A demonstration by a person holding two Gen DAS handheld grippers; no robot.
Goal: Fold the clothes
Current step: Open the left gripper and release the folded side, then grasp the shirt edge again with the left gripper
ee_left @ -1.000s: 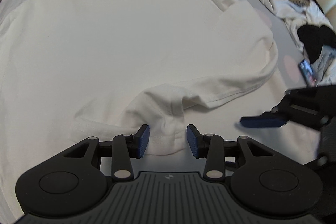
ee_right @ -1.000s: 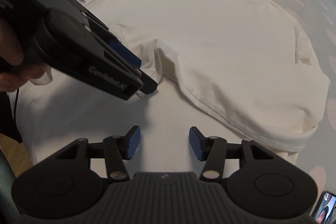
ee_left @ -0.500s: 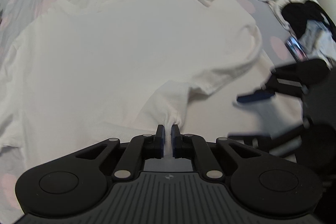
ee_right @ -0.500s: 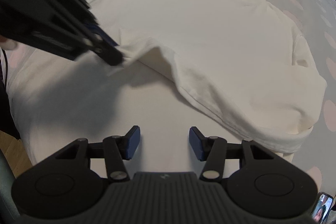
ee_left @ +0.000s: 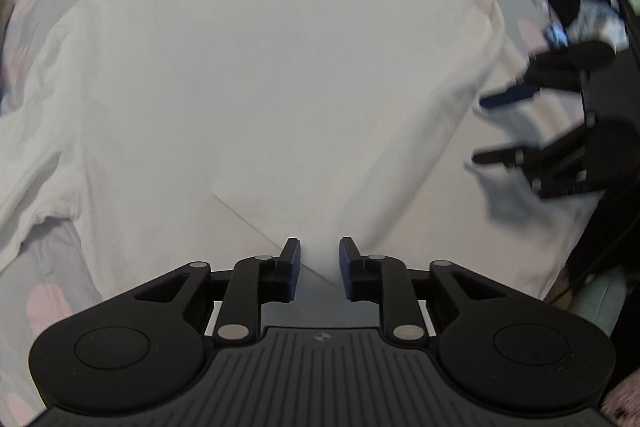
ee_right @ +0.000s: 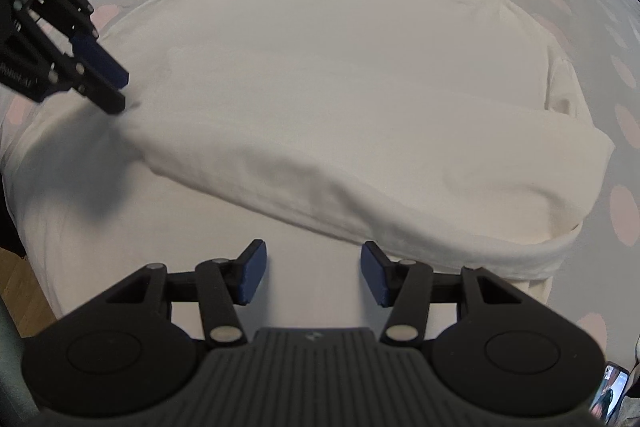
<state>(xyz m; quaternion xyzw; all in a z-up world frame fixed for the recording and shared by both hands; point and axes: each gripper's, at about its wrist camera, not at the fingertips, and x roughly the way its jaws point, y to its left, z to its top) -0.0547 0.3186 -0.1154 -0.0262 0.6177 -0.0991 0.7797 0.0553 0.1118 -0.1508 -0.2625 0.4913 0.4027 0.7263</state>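
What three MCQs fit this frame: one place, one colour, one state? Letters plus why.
1. Where is the phone in the right wrist view?
A) lower right corner
B) top centre
C) upper left

2. What colour is the T-shirt?
A) black
B) white
C) red

3. How do the right tongs stand?
A) shut on cloth
B) shut, empty
C) open, empty

Answers:
1. A, its screen shows at the lower right edge.
2. B, the spread cloth is white.
3. C, the blue pads stand well apart with nothing pinched between them.
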